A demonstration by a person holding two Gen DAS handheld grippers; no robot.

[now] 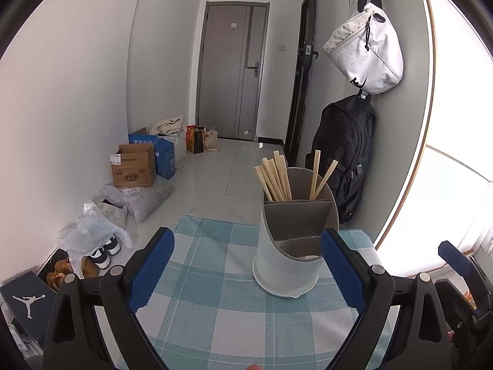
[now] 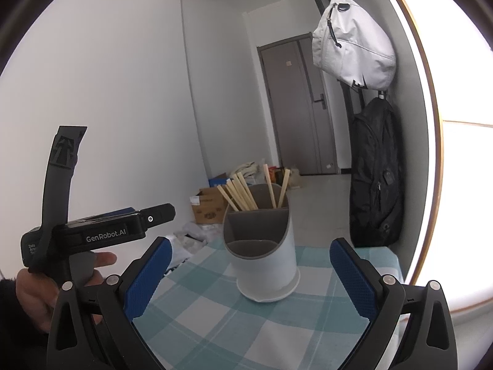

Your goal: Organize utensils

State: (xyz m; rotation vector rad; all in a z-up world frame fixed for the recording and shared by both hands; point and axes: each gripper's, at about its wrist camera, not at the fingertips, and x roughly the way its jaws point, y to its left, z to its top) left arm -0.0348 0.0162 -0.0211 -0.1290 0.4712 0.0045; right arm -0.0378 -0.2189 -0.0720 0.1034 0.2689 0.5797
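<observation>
Left wrist view: your left gripper [image 1: 248, 265] holds its blue-padded jaws spread wide, nothing between them, above a teal-and-white checked tablecloth [image 1: 215, 314]. On that cloth, just right of centre, stands a white cylindrical utensil holder with grey dividers [image 1: 286, 265]. Pale wooden chopsticks [image 1: 274, 180] lean upright in its rear compartments: a bundle at the left, two at the right. A white fabric bag [image 1: 365, 49] and a black backpack [image 1: 345, 151] hang on the wall beyond.

Right wrist view: your right gripper [image 2: 251, 274] likewise has its jaws wide apart and empty, with the holder [image 2: 265, 265] ahead between them. Your left hand [image 2: 46, 289] grips the other gripper's handle at the left.
</observation>
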